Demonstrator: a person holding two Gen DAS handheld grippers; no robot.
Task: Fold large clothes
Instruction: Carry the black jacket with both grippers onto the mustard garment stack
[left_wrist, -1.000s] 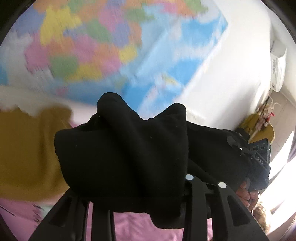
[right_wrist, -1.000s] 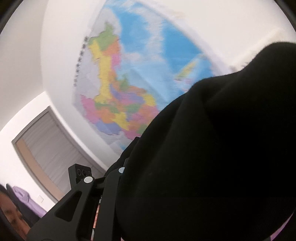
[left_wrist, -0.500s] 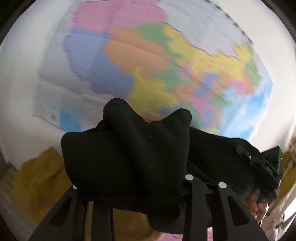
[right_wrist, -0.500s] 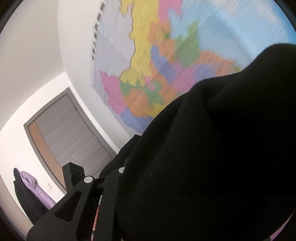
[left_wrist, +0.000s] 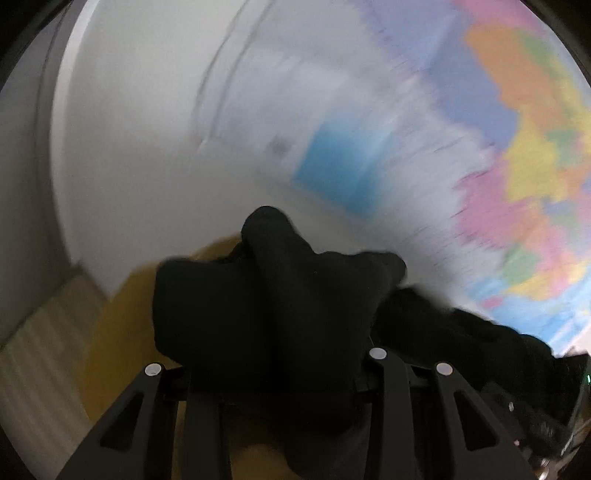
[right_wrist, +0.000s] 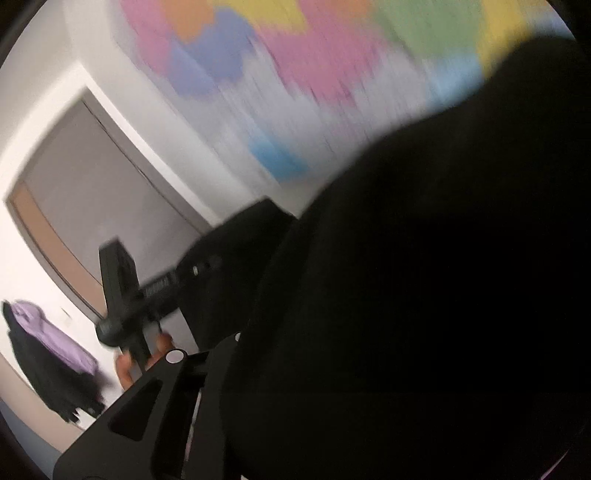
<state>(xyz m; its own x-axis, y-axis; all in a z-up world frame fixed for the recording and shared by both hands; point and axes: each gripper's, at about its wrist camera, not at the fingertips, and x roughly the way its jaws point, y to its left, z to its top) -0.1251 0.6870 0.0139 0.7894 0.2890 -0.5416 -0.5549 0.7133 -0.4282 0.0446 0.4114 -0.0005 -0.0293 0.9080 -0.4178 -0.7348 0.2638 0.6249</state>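
Left gripper (left_wrist: 280, 373) clamped on bunched black garment (left_wrist: 273, 317), low centre of frame. Right gripper (right_wrist: 295, 369) jaws opening, same dark cloth between them, filling right of frame. Behind: blurred coloured wall map (left_wrist: 517, 155), mustard cloth (left_wrist: 122, 332) lower left.

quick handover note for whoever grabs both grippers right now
Left gripper: shut on a bunched fold of the black garment.
Right gripper: jaws opening, the same garment between them and covering most of its view.
The garment hangs in the air between the two, in front of the wall map; a yellow cloth lies below the left one.
Done: garment picked up by both.
Left: lay it down and fold; no finished fold shows.
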